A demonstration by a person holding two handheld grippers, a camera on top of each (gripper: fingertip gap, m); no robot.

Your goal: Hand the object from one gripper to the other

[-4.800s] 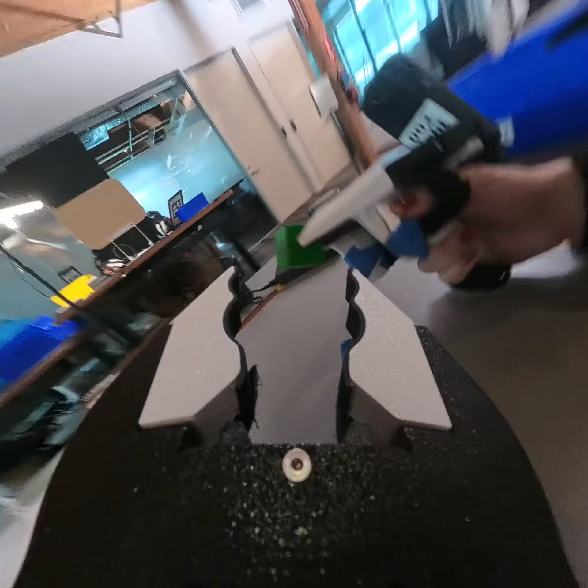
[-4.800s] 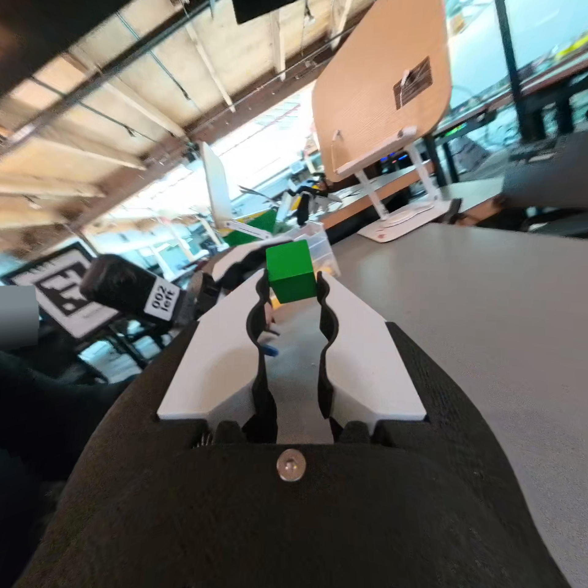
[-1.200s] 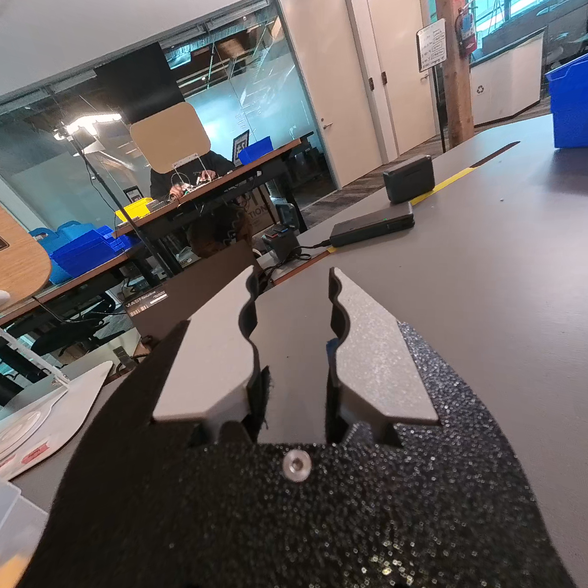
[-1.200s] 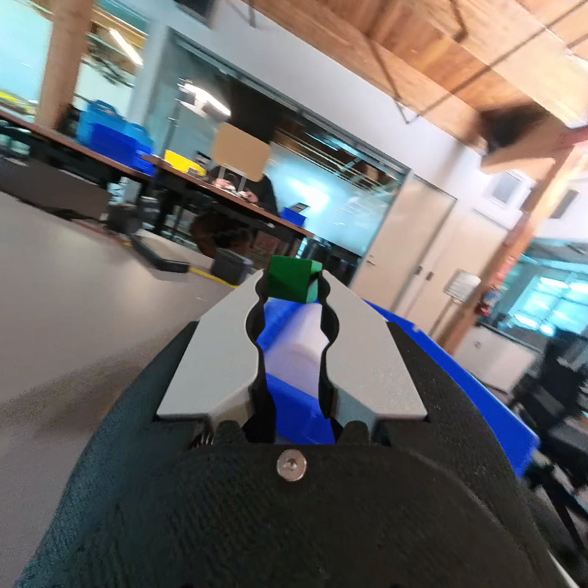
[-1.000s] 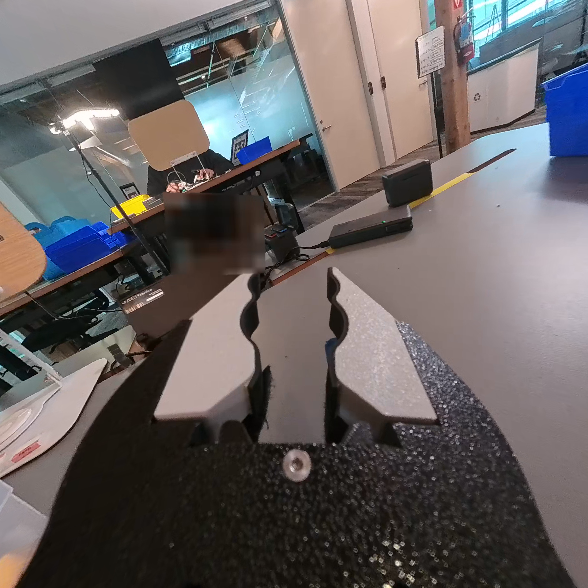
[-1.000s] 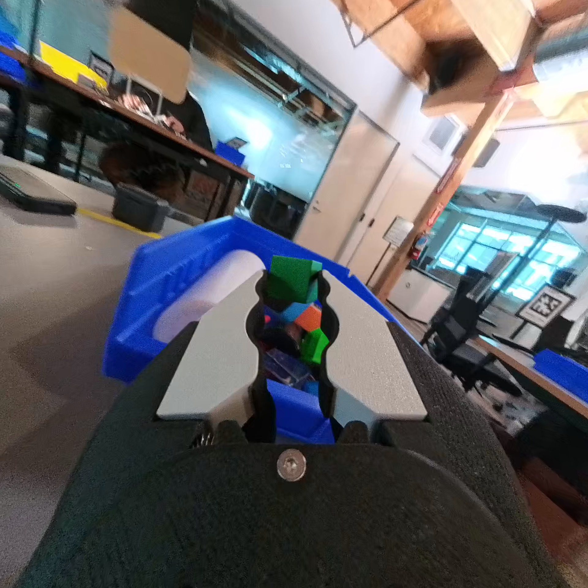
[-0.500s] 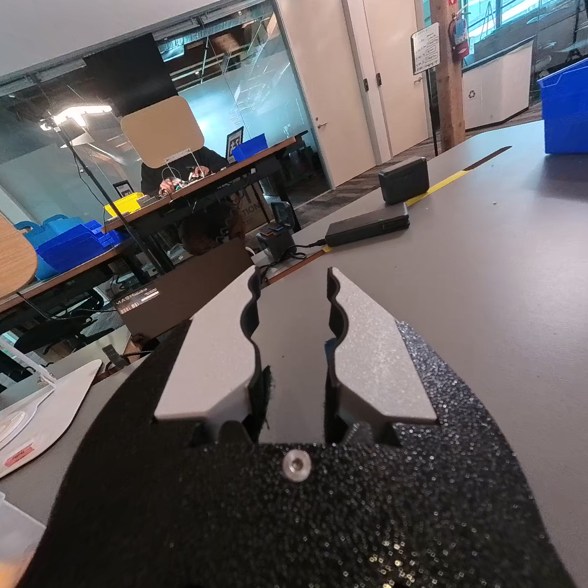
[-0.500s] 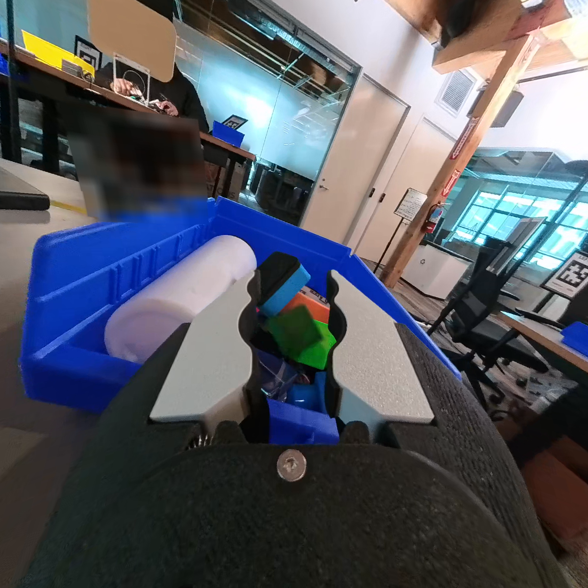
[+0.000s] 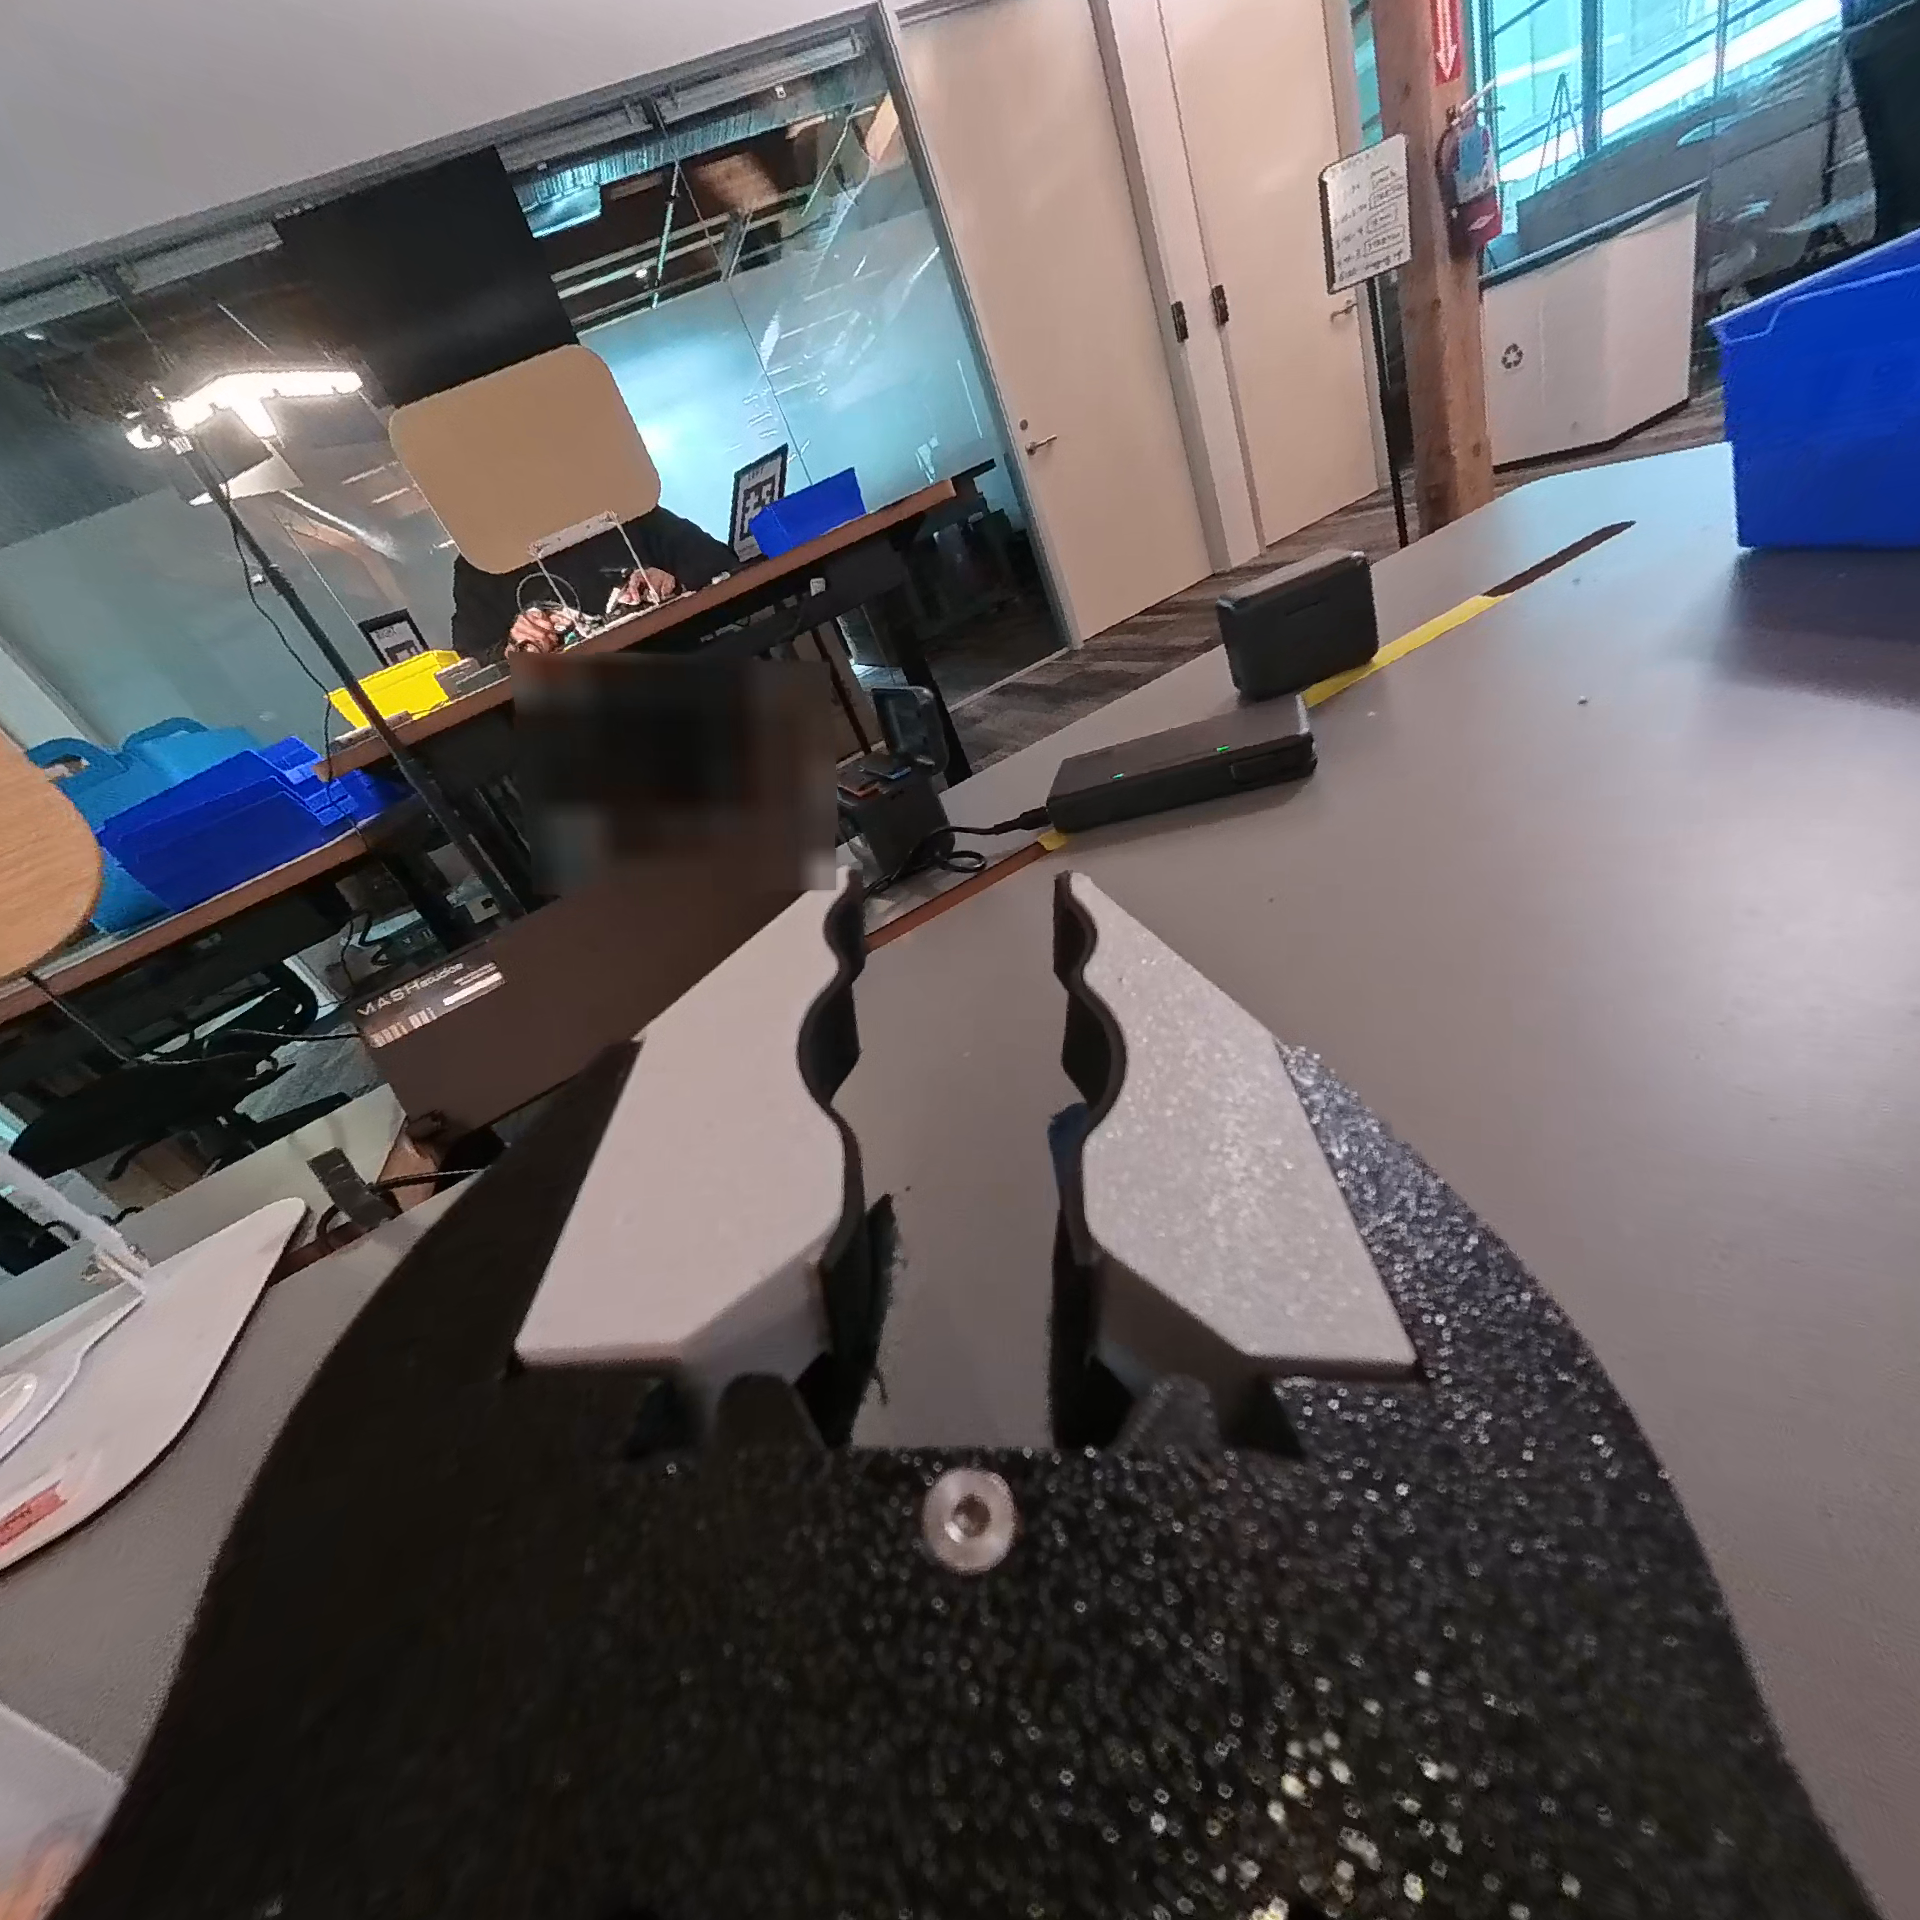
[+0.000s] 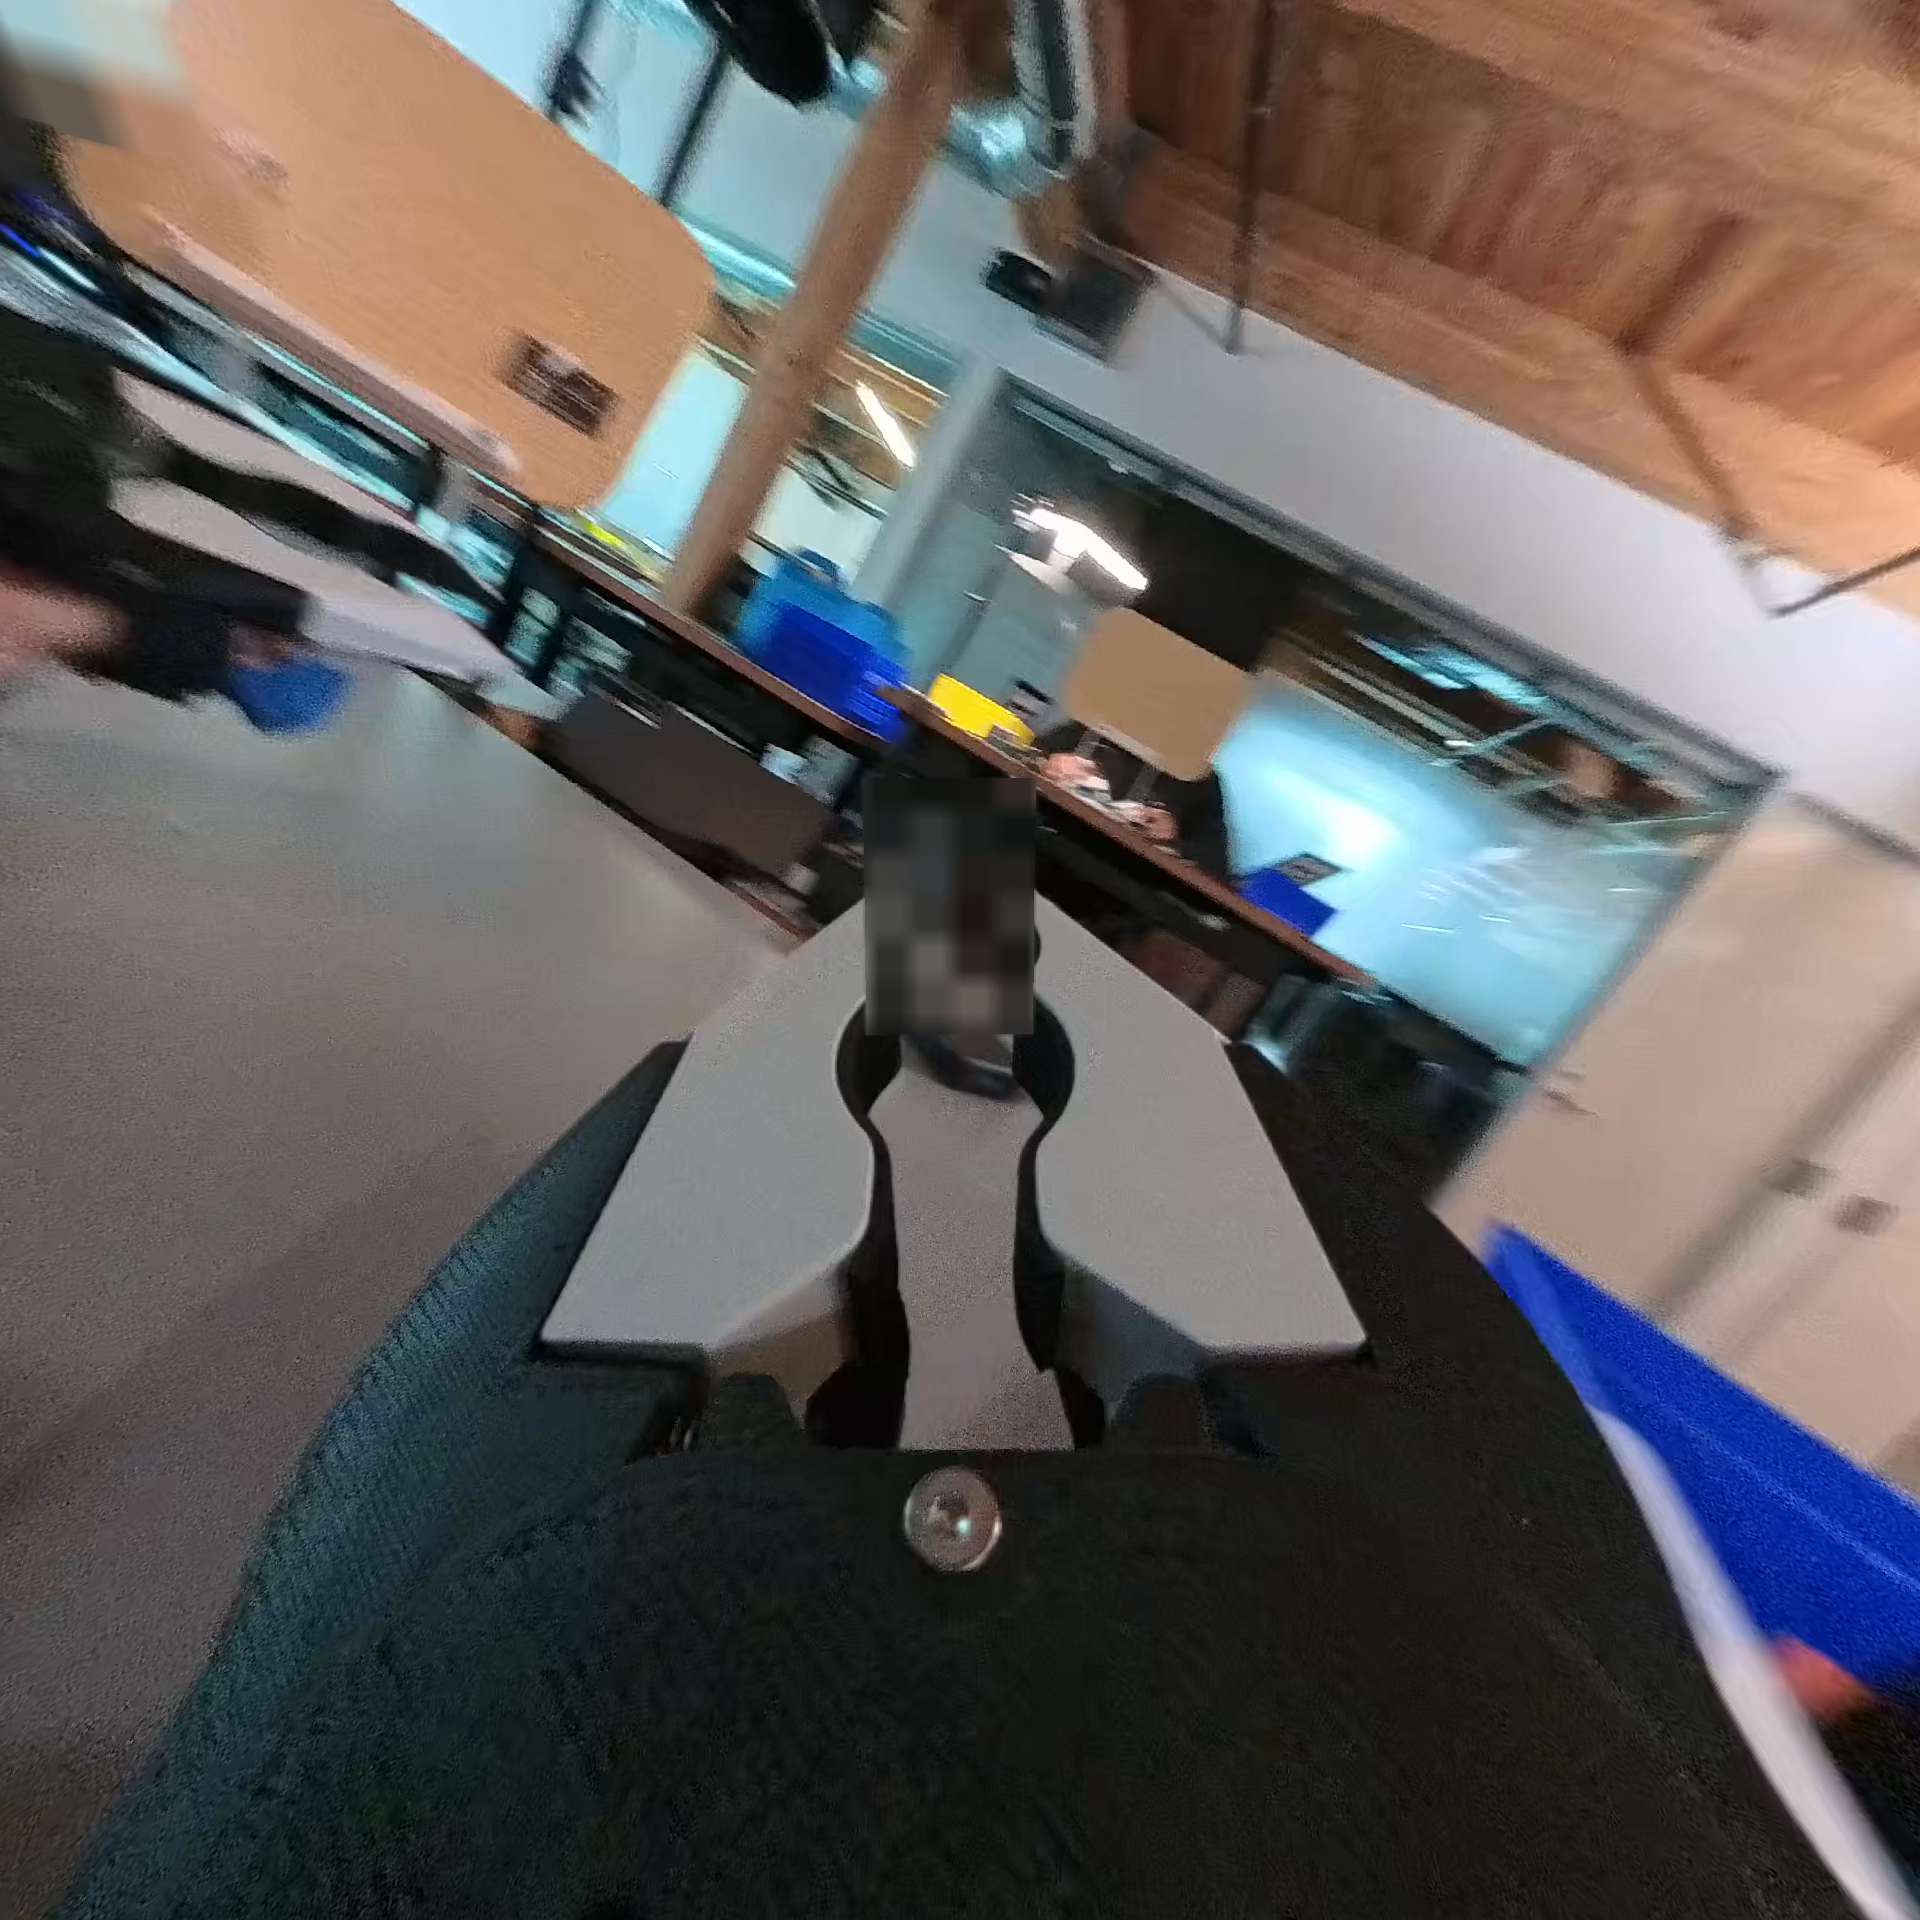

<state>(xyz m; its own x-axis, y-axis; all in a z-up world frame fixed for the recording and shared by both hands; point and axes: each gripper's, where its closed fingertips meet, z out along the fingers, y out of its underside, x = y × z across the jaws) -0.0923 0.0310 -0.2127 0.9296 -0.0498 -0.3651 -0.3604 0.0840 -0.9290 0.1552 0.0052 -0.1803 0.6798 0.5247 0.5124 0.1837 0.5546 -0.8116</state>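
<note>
Apparently left tongs (image 9: 956, 896), right tongs (image 10: 951, 940) parted.

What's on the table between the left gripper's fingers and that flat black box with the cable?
Nothing: in the left wrist view only bare grey table separates the left gripper from the flat black box.

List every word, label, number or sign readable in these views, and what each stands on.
I do not quote writing; these bear it:
Dark box beyond the table edge: white lettering.
White signboard by the wooden post: too small.
Red sign on that post: cut off.
Marker tag on the far desk: a pattern only.
Right wrist view: all blurred.
</note>
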